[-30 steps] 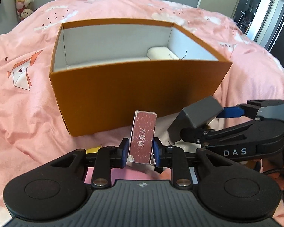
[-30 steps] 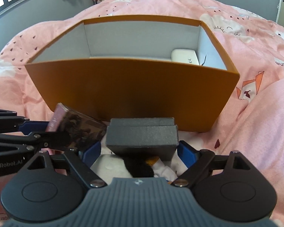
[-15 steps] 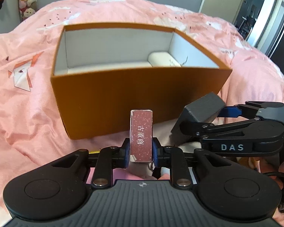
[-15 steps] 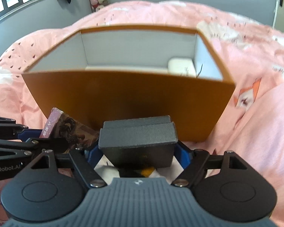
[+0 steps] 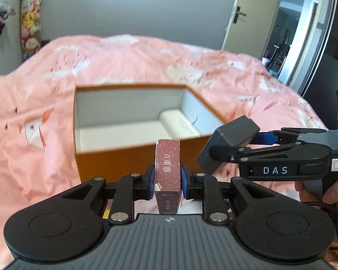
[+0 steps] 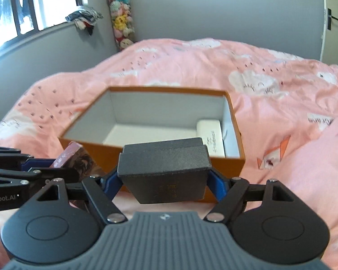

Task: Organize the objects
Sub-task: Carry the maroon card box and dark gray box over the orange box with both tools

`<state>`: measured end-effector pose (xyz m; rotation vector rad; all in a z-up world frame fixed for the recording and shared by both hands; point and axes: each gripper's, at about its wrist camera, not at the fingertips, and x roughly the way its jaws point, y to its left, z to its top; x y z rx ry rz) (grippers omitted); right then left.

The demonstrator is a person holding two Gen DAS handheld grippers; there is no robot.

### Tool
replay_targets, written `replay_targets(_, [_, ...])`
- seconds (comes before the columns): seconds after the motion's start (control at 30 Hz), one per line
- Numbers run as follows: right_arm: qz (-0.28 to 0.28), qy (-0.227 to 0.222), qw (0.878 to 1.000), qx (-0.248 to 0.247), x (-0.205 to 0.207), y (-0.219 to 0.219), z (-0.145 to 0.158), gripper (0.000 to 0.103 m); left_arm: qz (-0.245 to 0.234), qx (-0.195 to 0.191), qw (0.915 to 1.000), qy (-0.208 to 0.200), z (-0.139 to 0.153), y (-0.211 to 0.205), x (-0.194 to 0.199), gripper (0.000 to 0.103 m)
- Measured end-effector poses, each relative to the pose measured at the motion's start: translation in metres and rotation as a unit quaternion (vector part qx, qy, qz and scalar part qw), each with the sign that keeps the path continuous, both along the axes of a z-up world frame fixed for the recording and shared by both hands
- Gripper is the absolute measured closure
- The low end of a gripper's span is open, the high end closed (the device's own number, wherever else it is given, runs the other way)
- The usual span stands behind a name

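An open orange box (image 5: 115,166) with a white inside lies on the pink bed, and a white oblong item (image 5: 180,123) rests against its right wall. My left gripper (image 5: 165,177) is shut on a narrow maroon carton (image 5: 167,157) with white characters, held upright in front of the box's near wall. To its right, my right gripper (image 5: 236,144) is shut on a dark grey box (image 5: 229,135). In the right wrist view that grey box (image 6: 166,166) sits between the blue pads of the right gripper (image 6: 164,180), just short of the orange box (image 6: 166,88). The maroon carton (image 6: 78,159) shows at the left.
A pink duvet (image 6: 270,94) with cloud prints covers the bed all around the box. Plush toys (image 6: 121,22) hang on the grey far wall beside a window (image 6: 33,4). A door (image 5: 243,13) stands at the back right. A person's hand (image 5: 335,193) grips the right tool.
Both grippers have risen with their boxes still held. The orange box now sits lower in both views and more of its floor shows.
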<state>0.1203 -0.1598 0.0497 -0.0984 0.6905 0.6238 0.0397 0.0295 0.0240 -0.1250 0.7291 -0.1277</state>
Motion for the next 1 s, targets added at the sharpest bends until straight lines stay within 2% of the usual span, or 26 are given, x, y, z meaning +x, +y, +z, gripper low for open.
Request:
replay_targets(0.23, [0.033,-0.033,0.999,0.018,0.003,0.003,0.046,0.024,-0.015,0.022,0.9993,-0.029,0.041,-0.005,0.015,0.078])
replay_targets(0.4, [0.031,-0.033,0.998,0.045,0.026,0.007,0.068,0.024,-0.037,0.031,0.9982,-0.035,0.068,0.002,0.043,0.078])
replay_targets(0.53, [0.028,-0.031,0.998,0.053,0.052,0.017,0.076,0.024,-0.067,0.04,0.9969,-0.007,0.083,0.014,0.078,0.078])
replay_targets(0.67, [0.022,-0.008,0.999,0.04,0.081,0.032,0.066,0.024,-0.088,0.056,0.9929,0.056,0.083,0.026,0.121,0.078])
replay_targets(0.87, [0.018,0.039,0.999,0.017,0.117,0.052,0.033,0.024,-0.1,0.077,0.9845,0.122,0.059,0.038,0.163,0.078])
replay_targets(1.0, [0.018,0.086,0.996,0.003,0.138,0.061,0.006,0.024,-0.125,0.072,0.9766,0.16,0.031,0.041,0.176,0.078])
